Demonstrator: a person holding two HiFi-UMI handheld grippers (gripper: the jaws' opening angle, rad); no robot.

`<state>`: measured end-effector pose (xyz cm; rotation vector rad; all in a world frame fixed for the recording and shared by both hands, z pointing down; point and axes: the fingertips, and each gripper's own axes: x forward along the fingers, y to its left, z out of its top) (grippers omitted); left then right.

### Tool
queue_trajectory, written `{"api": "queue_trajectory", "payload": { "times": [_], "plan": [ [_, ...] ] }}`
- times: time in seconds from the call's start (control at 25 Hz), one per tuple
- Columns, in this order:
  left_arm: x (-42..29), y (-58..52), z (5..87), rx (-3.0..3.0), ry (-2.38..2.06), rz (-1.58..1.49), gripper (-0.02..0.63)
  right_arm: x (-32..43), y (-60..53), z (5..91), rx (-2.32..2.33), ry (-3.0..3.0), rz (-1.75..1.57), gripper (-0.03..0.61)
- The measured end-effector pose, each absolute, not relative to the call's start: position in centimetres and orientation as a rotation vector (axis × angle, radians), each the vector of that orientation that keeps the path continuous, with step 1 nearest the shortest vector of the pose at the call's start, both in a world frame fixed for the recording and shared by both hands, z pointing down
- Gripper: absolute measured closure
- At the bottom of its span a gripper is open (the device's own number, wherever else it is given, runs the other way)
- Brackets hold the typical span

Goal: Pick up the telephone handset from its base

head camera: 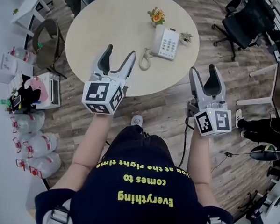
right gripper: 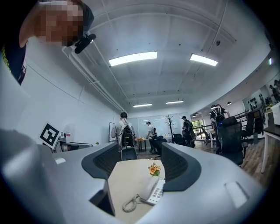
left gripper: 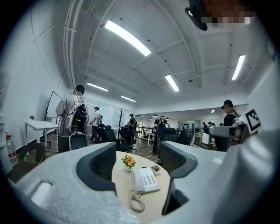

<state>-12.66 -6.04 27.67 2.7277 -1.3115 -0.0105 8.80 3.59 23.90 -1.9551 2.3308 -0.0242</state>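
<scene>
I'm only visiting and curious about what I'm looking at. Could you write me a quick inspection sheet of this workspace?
Surface: round, light-coloured table.
Job's things: white telephone; its handset rests on the base, untouched.
Clutter: flower pot and small plant, both close to the phone.
Grippers: left gripper open and empty, over the table's near edge; right gripper open and empty, off the table. Both are short of the phone.
Cables: coiled cord lies on the table beside the phone; a black cable hangs below the right gripper.
Surroundings: wood floor, office chairs, water bottles, people standing beyond.
</scene>
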Motion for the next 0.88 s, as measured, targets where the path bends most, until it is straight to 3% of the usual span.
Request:
{"api": "queue_trajectory", "payload": {
  "times": [0.88],
  "plan": [
    [-5.8,-20.6,30.4,2.632,-1.387,0.01,0.298,16.0,-12.3,26.0,-1.894,2.365,-0.104,0.287]
  ]
}}
